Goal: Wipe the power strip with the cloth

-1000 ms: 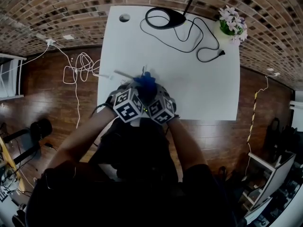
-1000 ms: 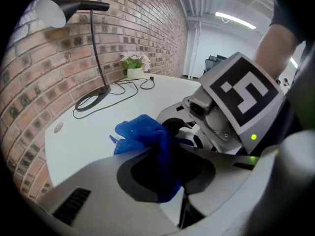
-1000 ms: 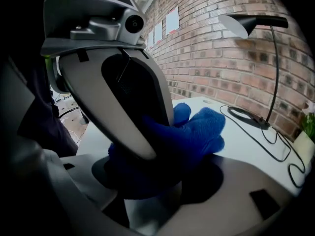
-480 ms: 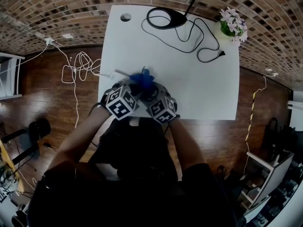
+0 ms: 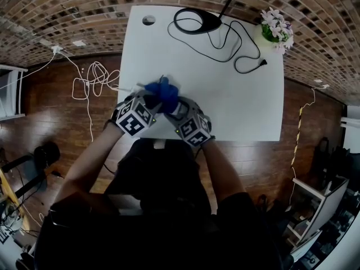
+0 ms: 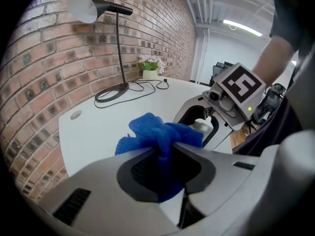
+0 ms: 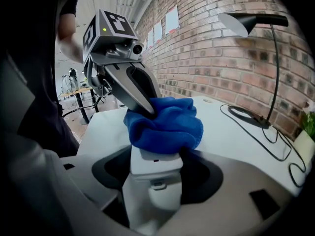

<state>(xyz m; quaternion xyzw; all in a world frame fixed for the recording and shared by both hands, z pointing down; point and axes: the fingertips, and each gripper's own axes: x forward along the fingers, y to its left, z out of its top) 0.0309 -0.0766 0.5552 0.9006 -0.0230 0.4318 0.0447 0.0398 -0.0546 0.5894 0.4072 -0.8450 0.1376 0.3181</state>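
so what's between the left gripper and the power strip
The blue cloth, pinched by the left gripper and bunched on top of the power strip that the right gripper holds; the right gripper view shows it.

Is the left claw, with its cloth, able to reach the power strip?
Likely yes: the cloth in the left claw lies on the power strip, held by the right claw; nothing between.

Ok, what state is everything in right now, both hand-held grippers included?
Left hand-held gripper: shut on the blue cloth.
Right hand-held gripper: shut on the power strip.
Blue cloth: bunched, sitting on the power strip's far end.
Power strip: clamped at its near end, far end covered.
Desk lamp: upright, unplugged; its plug lies loose on the table.
Flower pot: upright.
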